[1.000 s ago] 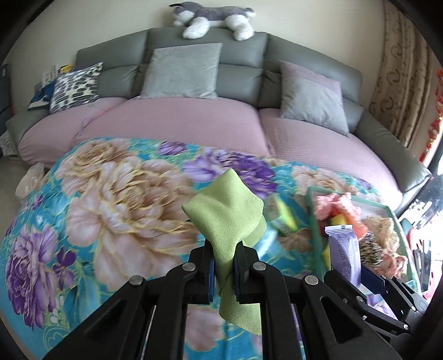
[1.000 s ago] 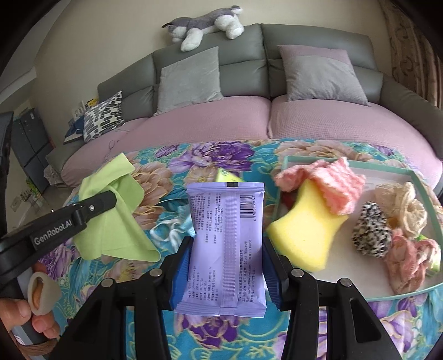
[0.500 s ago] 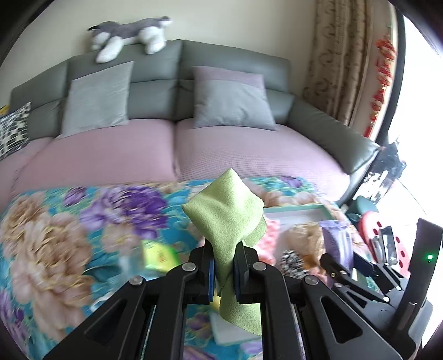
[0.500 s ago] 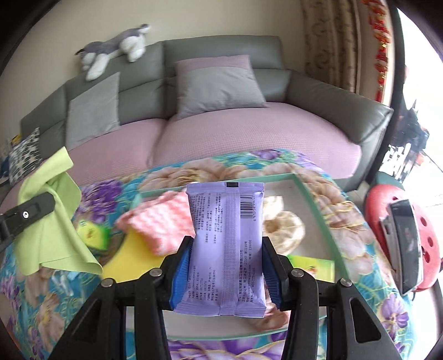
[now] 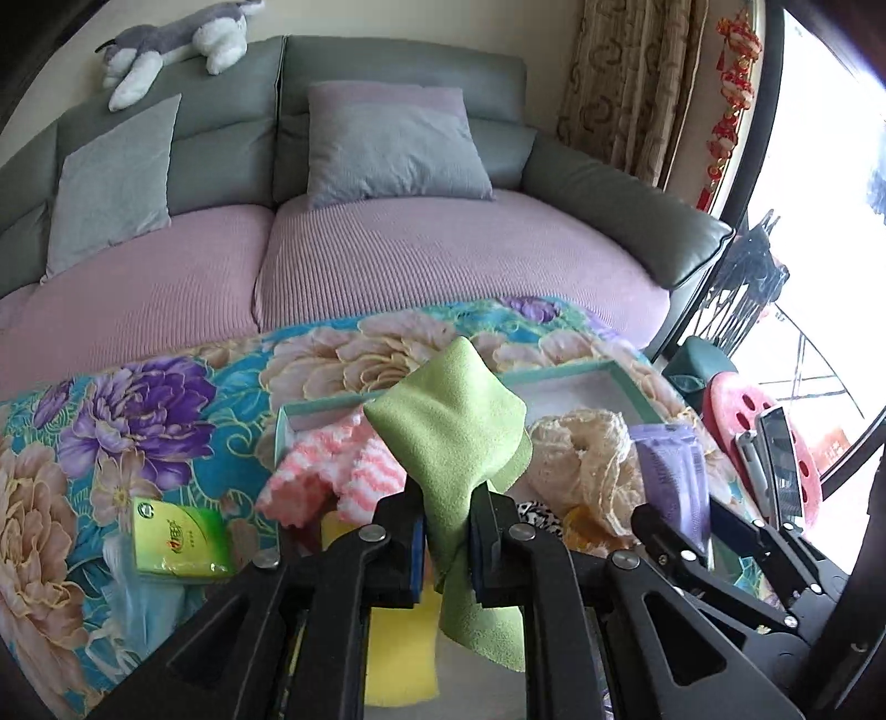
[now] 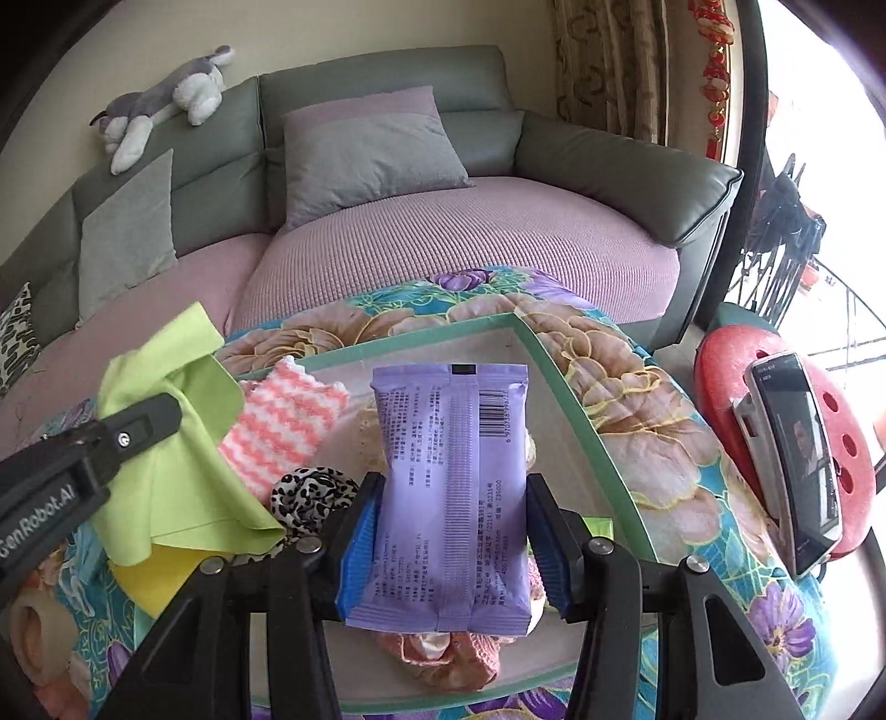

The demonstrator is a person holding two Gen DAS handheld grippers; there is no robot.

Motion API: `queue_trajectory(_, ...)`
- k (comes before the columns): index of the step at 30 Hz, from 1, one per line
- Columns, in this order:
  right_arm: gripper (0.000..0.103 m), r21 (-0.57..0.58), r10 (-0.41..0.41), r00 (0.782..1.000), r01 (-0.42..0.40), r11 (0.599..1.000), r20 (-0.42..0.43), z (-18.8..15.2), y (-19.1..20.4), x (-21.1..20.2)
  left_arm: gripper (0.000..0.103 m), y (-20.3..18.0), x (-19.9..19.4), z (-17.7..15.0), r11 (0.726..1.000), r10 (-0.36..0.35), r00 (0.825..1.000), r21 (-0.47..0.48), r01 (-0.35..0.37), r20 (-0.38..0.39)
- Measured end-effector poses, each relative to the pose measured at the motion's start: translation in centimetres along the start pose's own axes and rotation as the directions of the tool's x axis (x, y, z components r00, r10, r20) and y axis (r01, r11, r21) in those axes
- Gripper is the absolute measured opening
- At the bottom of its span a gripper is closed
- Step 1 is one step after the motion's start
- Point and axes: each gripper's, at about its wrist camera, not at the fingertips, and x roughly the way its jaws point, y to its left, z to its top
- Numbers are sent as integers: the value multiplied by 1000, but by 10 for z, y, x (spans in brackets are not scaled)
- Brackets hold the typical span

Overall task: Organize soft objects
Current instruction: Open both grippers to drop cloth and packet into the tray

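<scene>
You were working in a home living room. Ahead of your fingers stood a grey sofa (image 5: 398, 83) with mauve seat covers and loose cushions (image 5: 387, 149), a plush husky (image 5: 177, 39) lying along its back. To the right of the fingers hung patterned curtains (image 5: 626, 83) and a red ornament (image 5: 731, 66) by a bright window.

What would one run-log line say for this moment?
left fingers: shut on green cloth | right fingers: hold purple packet | both above tray
</scene>
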Motion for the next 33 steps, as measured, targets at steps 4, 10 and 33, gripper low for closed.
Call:
queue_trajectory(4, 59, -9, -9, 1000, 9, 1000, -9, 1, 1, 1, 54, 4, -2, -3, 1000, 24, 1000, -13, -24, 1)
queue_trajectory(10, 66, -21, -10, 1000, 9, 1000, -21, -1, 5, -2, 62, 16, -19, -9, 997, 70, 997, -25, -70, 15)
queue_trajectory(33, 103, 10, 2, 999, -2, 1000, -50, 0, 16, -21, 103, 123, -54, -45, 922, 345, 938, -179, -343, -19)
